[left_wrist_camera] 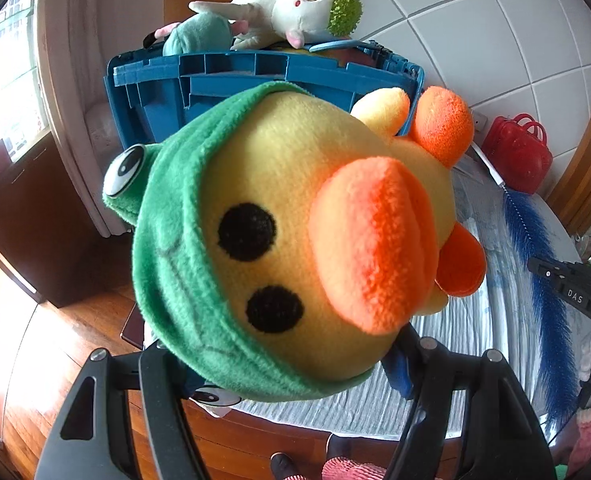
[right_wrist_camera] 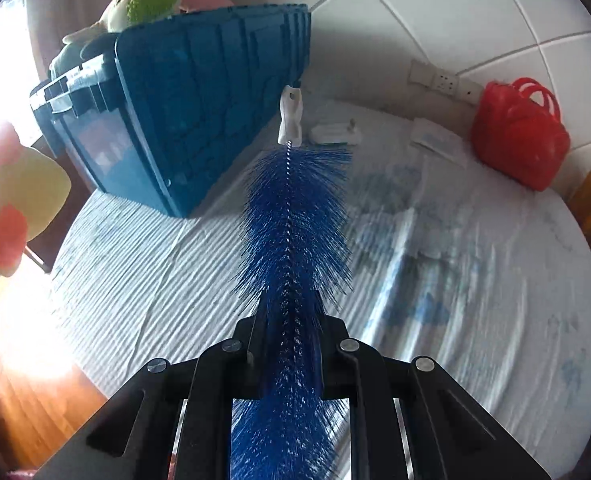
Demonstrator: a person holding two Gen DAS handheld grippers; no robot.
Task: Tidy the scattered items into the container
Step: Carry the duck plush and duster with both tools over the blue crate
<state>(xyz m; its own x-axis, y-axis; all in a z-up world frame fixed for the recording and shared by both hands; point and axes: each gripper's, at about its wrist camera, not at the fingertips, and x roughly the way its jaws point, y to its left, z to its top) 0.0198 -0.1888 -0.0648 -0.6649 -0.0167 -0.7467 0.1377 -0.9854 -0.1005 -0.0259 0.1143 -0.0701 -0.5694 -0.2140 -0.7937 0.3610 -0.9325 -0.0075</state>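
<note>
My left gripper [left_wrist_camera: 283,344] is shut on a yellow duck plush [left_wrist_camera: 295,220] with a green frog hood, held in the air in front of the blue crate [left_wrist_camera: 231,80]. The crate holds a white plush [left_wrist_camera: 279,12] and a teal plush [left_wrist_camera: 199,34] piled on top. My right gripper [right_wrist_camera: 287,320] is shut on a long blue bottle brush [right_wrist_camera: 291,216] with a white handle tip [right_wrist_camera: 290,116], held above the table and pointing toward the crate [right_wrist_camera: 183,112]. The duck [right_wrist_camera: 11,200] shows at the left edge of the right wrist view. The brush [left_wrist_camera: 535,272] and right gripper [left_wrist_camera: 575,284] show at right in the left wrist view.
A round table with a pale cloth [right_wrist_camera: 455,260] carries the crate. A red toy basket [right_wrist_camera: 519,132] stands at the back right by the tiled wall. A white plug adapter [right_wrist_camera: 335,132] and a flat white packet [right_wrist_camera: 435,136] lie near the wall. Wooden floor [left_wrist_camera: 35,340] lies to the left.
</note>
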